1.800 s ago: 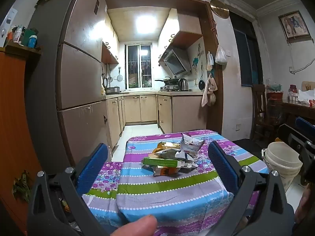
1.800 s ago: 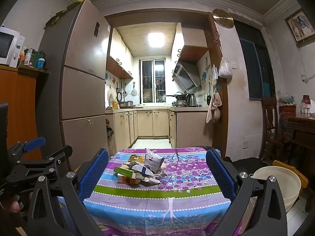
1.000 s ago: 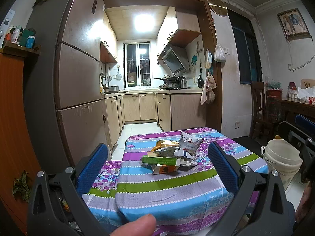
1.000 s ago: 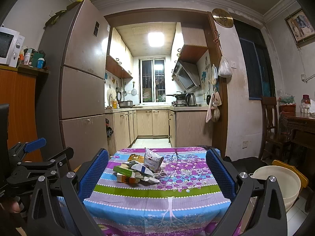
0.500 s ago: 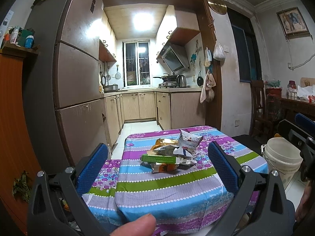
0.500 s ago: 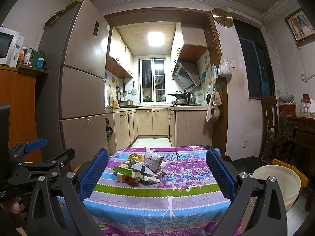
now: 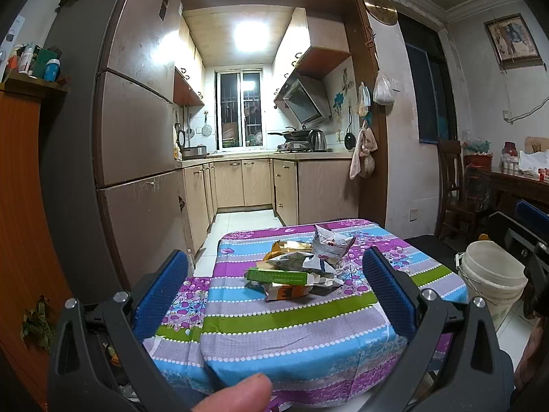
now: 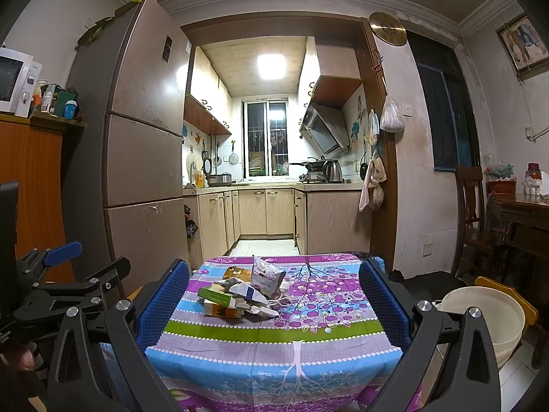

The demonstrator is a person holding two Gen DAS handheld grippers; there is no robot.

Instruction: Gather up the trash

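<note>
Crumpled glossy foil and paper wrappers lie on a matt printed cloth tablecloth

Left gripper and right gripper: black angular frames, silver screws, blue textured pads. Bare thumb at lower edge.

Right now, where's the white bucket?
The white bucket stands on the floor, right of the table, beside the right gripper in both views.
</note>
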